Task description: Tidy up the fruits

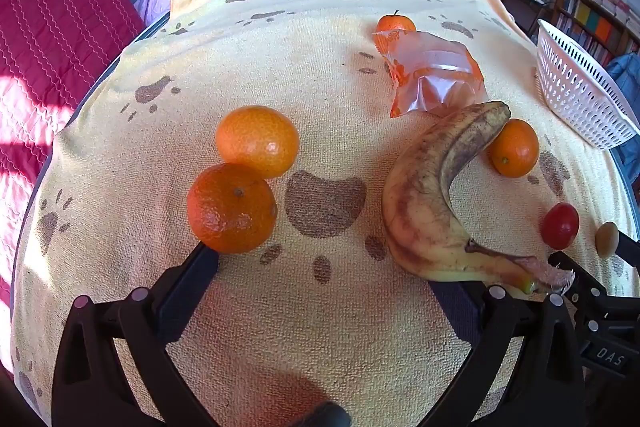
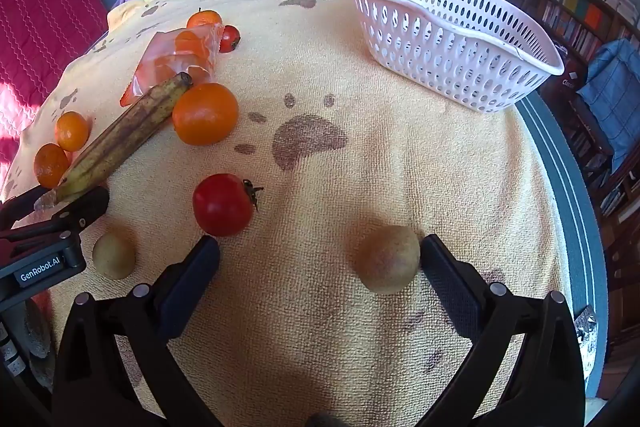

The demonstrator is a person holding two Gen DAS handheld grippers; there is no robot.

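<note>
Desk covered by a yellow paw-print towel [image 2: 360, 187], contents listed left to right with the banana [image 1: 432, 187] as landmark. Left of the banana: two mandarins touching each other, the nearer one [image 1: 232, 207] just beyond the tip of the left gripper's left finger, the farther one [image 1: 258, 141] behind it. Left gripper [image 1: 332, 267]: jaws spread wide, nothing between them but towel; the right finger lies under the banana's stem end. Behind the banana: an orange plastic bag [image 1: 432, 75] with fruit inside, touching the banana's far tip; a further mandarin [image 1: 396, 23] behind the bag, and beside the bag a small red tomato [image 2: 230, 39]. Just right of the banana's tip, touching it: one orange [image 1: 514, 147]. Right of the banana's stem: a red tomato [image 2: 223, 205], and near it a small tan round fruit [image 2: 114, 255]. Right gripper [image 2: 320, 255]: jaws fully apart, a second tan round fruit [image 2: 386, 259] between them, close against the right finger, not clamped. Far right of the banana, well apart: white perforated basket [image 2: 452, 39] at the desk's edge, nothing seen inside it.
</note>
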